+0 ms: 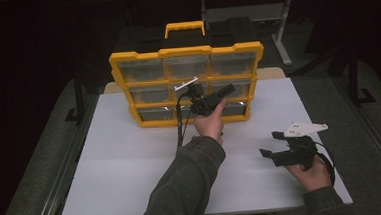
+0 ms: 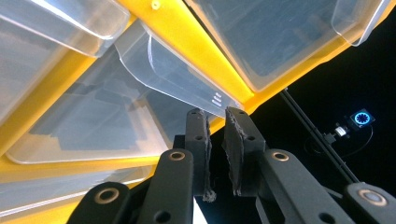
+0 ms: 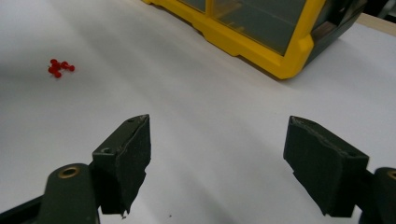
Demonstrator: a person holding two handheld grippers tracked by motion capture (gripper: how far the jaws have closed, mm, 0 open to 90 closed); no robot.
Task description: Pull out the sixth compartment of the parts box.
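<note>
Your left hand-held gripper (image 2: 215, 119) closes its ridged black jaws to a narrow gap on a clear drawer lip (image 2: 205, 95) of the yellow plastic organizer (image 1: 187, 85). In front of the organizer, your right hand-held gripper (image 3: 217, 163) gapes empty above the white worktop (image 1: 131, 161), near small red beads (image 3: 60, 68).

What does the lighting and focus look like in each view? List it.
High view: white table lit, surroundings black, slightly soft. Left gripper view: glare streaks on the clear drawer fronts, dark background at right. Right gripper view: red beads soft, a dim patch at upper left, hand-held gripper pads sharp.
</note>
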